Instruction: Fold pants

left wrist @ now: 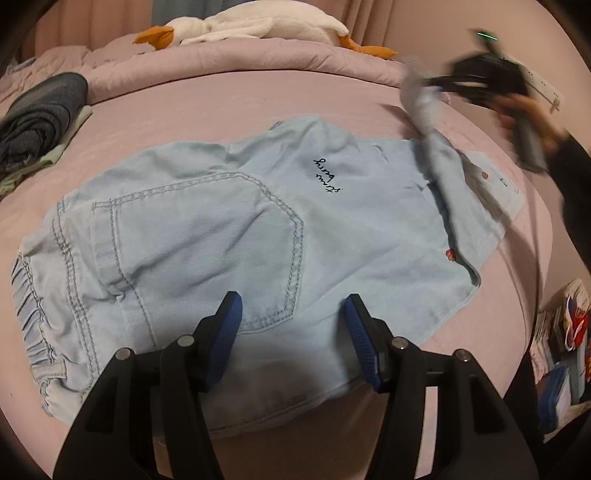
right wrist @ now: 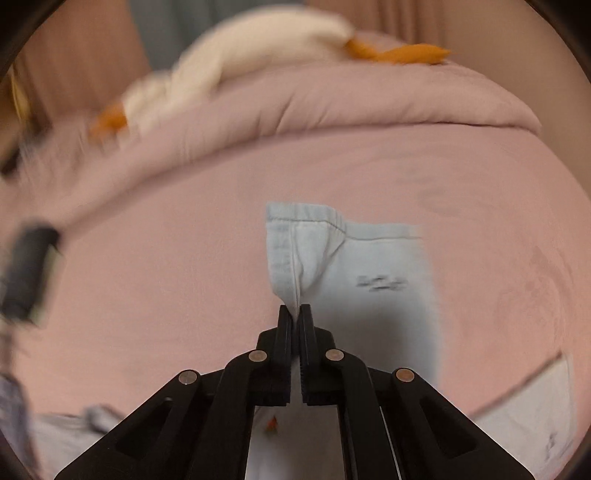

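The fingers (right wrist: 284,332) of the right gripper (right wrist: 294,314) are pressed together on a thin pinch of pale cloth, which rises between the black pads and fans out above them into a hemmed leg end of the pants (right wrist: 332,251). In the left wrist view the same gripper (left wrist: 424,83) is seen blurred at the upper right, carried by a hand (left wrist: 524,110) in a dark sleeve, with the pinched leg lifted off the bed in a long strip that runs back down to the rest of the garment.

The left gripper (left wrist: 293,306) is held with its blue-padded fingers (left wrist: 229,317) standing apart at a middling width. Nothing is gripped between them; they are poised over the near edge of the pants (left wrist: 229,236), just beside the stitched back pocket (left wrist: 207,236). Whether the tips touch the cloth cannot be told.

The pants are light blue denim and are spread flat on the pink sheet of the bed (left wrist: 221,110), the gathered waistband at the left and the legs toward the right. Dark script lettering (left wrist: 325,177) is seen near the middle of the fabric.

A white plush goose (left wrist: 258,22) with orange beak and feet is laid on the rolled pink duvet at the far side. A folded dark grey garment (left wrist: 40,114) is placed at the far left edge of the bed, well apart from the pants.
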